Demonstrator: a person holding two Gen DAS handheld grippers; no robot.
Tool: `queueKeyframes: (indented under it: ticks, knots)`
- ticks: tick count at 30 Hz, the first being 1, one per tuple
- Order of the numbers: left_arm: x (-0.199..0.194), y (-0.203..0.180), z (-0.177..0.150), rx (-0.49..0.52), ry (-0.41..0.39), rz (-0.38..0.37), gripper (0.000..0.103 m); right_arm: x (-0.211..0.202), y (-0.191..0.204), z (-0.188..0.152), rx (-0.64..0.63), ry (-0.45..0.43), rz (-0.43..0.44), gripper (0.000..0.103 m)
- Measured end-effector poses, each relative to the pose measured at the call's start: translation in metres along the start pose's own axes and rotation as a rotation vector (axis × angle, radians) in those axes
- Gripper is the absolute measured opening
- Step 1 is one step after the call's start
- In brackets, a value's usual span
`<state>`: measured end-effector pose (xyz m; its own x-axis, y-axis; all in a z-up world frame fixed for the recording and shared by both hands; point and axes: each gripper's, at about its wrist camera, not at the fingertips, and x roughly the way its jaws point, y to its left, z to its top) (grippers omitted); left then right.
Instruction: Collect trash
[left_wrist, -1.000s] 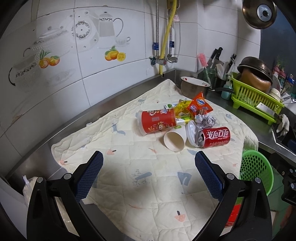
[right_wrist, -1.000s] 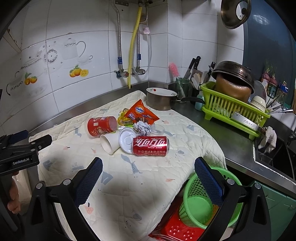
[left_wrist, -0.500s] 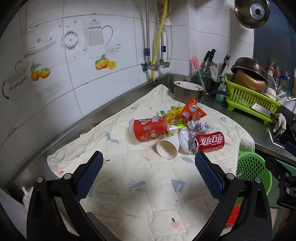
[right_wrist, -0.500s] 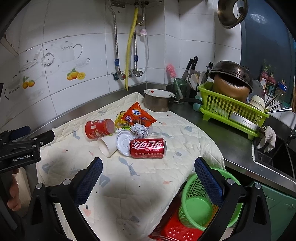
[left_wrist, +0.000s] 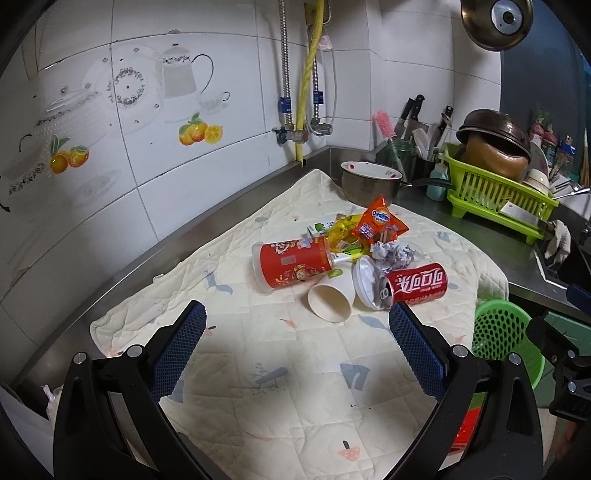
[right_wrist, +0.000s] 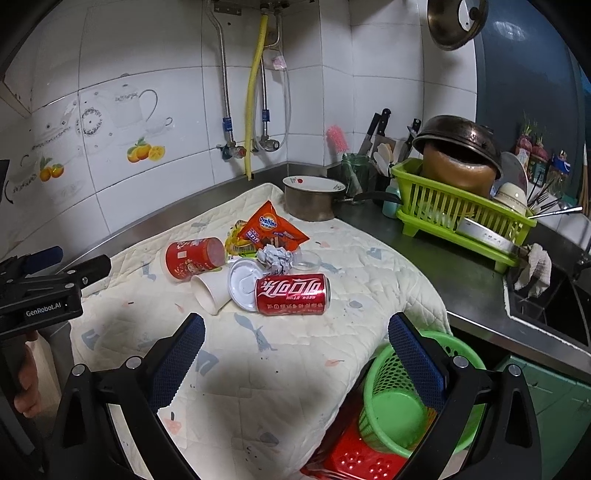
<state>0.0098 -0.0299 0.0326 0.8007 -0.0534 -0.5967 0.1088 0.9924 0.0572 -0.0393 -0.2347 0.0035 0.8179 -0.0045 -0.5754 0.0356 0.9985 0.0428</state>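
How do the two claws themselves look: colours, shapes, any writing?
Both the left claw and the right claw have black angular frames with silver screws and two blue textured pads. The right wrist view shows white "GenRobot.AI" lettering on the left claw's black body.

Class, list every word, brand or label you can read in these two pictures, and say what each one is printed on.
"Ovaltine": orange snack packet.
"GenRobot.AI": body of the left gripper.
Coca-Cola logo in Chinese script: red can.
Print on the red cup and the yellow wrapper: too small to read.
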Motion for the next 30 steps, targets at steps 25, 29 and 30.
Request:
queueKeyframes:
  ticks: [25, 29, 30]
  knots:
    - [0.015, 0.030, -0.006, -0.060, 0.040, 0.052, 0.098, 0.052, -0.012, 0.007, -0.015, 0.046, 0.049, 0.096]
    - [0.023, 0.035, -0.008, -0.065, 0.057, 0.057, 0.098, 0.079, -0.021, 0.010, 0.014, 0.089, 0.077, 0.096]
    - [0.025, 0.036, -0.009, -0.066, 0.061, 0.061, 0.098, 0.084, -0.022, 0.012, 0.014, 0.095, 0.085, 0.096]
